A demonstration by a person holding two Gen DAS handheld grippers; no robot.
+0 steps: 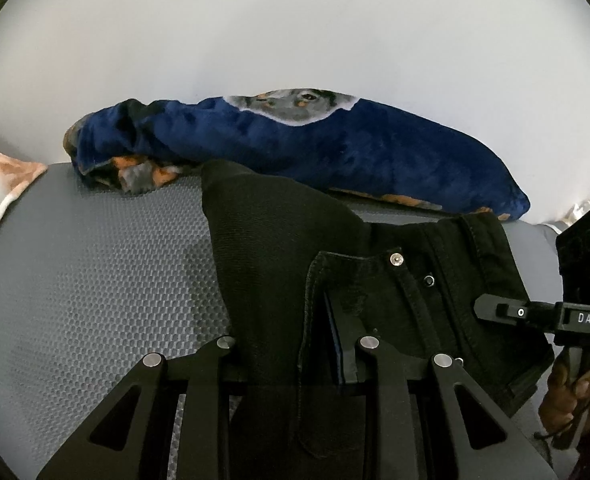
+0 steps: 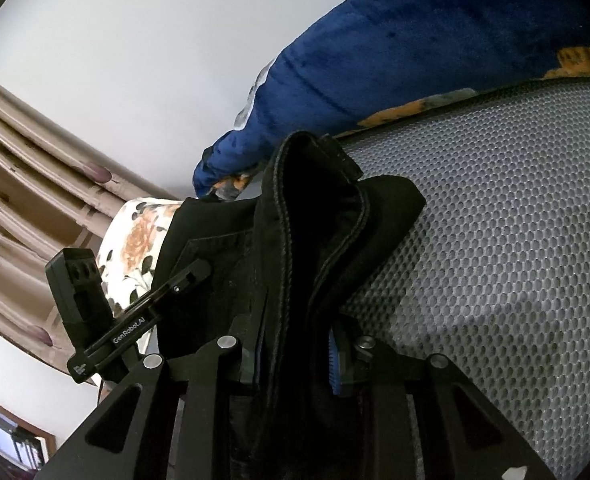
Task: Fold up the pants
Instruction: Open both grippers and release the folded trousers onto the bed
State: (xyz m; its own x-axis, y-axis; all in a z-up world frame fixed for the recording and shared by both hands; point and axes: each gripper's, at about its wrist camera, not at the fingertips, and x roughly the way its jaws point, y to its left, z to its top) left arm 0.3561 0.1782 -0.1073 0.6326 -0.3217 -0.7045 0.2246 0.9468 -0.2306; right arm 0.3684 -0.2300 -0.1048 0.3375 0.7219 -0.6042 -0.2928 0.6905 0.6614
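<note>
Pinching the black jeans (image 1: 279, 248) in my left gripper (image 1: 291, 364), I hold their waistband bunched between its pads, the rivet (image 1: 396, 259) just ahead. My right gripper (image 2: 295, 356) is likewise clamped on a thick fold of the jeans, above the grey mesh mattress (image 2: 515, 220); a blue plush blanket (image 1: 335, 148) lies beyond

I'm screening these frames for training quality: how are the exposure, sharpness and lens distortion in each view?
Left wrist view: strong fisheye bowing with dark corners, the black pants nearly textureless, the wall bright and flat, the grey mesh surface sharp. Right wrist view: same bowing, tilted, the blue blanket slightly soft, pants folds lost in shadow.
</note>
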